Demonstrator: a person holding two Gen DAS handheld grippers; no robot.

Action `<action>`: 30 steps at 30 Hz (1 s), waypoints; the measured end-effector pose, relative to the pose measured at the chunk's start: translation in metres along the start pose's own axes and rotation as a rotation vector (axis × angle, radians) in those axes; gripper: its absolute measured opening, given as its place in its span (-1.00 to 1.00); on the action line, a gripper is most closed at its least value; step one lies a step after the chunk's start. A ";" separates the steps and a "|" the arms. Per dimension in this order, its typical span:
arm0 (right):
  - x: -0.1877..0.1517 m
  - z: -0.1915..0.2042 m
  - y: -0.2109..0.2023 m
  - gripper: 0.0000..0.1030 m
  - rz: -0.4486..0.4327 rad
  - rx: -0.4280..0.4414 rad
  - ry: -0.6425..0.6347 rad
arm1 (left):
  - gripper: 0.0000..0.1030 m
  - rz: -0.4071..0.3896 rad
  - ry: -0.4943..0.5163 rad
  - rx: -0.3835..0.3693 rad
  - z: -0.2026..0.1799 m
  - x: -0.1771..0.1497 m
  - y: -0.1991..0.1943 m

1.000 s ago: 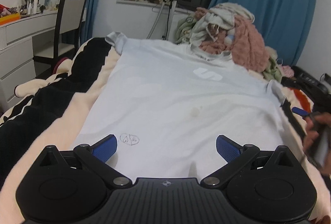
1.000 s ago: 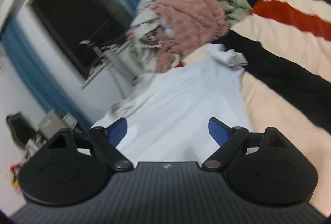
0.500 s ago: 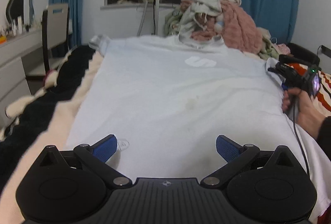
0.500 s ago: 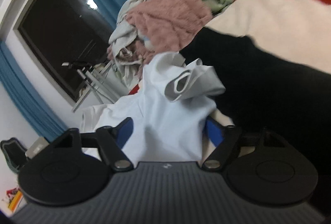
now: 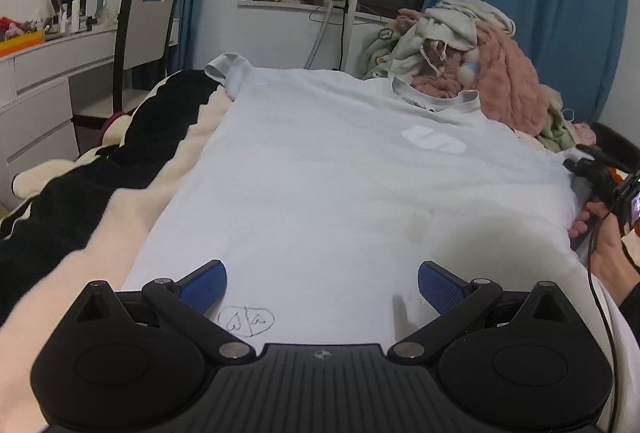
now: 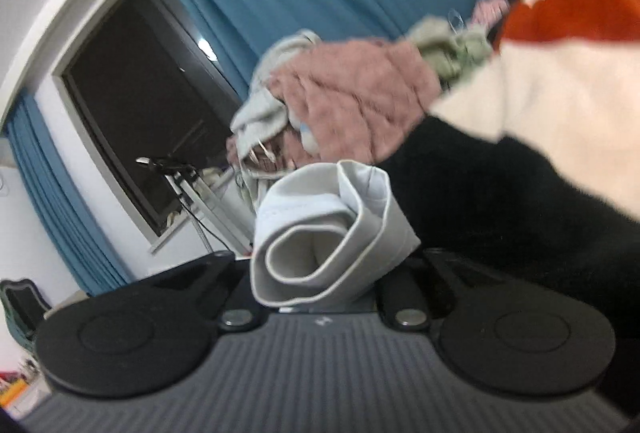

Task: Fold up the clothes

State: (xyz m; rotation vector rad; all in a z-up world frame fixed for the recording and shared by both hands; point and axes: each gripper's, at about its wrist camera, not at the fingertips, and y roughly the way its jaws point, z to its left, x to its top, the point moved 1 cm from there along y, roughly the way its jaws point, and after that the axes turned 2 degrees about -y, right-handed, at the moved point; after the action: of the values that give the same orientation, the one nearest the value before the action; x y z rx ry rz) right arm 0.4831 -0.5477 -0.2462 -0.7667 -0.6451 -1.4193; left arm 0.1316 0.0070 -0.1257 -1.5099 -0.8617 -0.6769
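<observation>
A white T-shirt (image 5: 328, 185) lies flat on the bed, collar far, hem near me. My left gripper (image 5: 322, 283) is open and empty, just above the hem. My right gripper (image 6: 324, 273) is shut on the shirt's right sleeve (image 6: 320, 233), whose grey cuff bunches up and hides the fingertips. In the left wrist view the right gripper (image 5: 596, 177) sits at the shirt's right edge, held by a hand.
A pile of clothes (image 5: 472, 73) with a pink fleece sits at the far end of the bed. A striped blanket (image 5: 120, 169) covers the bed. A chair (image 5: 140, 41) and white dresser (image 5: 36, 93) stand to the left.
My right gripper moved up to the right sleeve and shut on its cuff. My left gripper stayed open over the hem, with only its view shifting.
</observation>
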 end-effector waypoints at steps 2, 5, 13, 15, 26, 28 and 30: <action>0.001 0.008 -0.003 -0.78 -0.009 -0.033 -0.035 | 0.99 -0.002 0.044 0.011 -0.007 0.001 -0.001; 0.011 0.022 -0.004 -0.78 0.027 -0.109 -0.070 | 0.99 -0.036 0.105 0.031 -0.015 0.000 -0.013; 0.056 0.153 -0.032 -0.78 0.017 -0.236 -0.373 | 0.99 -0.113 0.114 0.026 0.003 0.015 -0.057; 0.057 0.195 -0.036 -0.79 0.018 -0.244 -0.449 | 0.99 -0.141 0.107 0.030 0.012 0.019 -0.070; -0.071 0.384 -0.009 -0.78 0.124 -0.168 -0.787 | 0.99 -0.227 0.049 0.077 0.073 0.043 -0.091; -0.107 0.398 0.005 -0.78 0.171 -0.159 -0.840 | 0.99 -0.229 0.028 0.094 0.085 0.046 -0.087; -0.141 0.405 0.021 -0.76 0.222 -0.153 -0.883 | 0.99 -0.219 -0.006 0.093 0.094 0.048 -0.079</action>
State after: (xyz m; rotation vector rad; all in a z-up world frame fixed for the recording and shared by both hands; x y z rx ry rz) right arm 0.5169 -0.1419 -0.1104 -1.5606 -1.0810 -0.8870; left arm 0.0866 0.1083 -0.0531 -1.3475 -1.0589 -0.7808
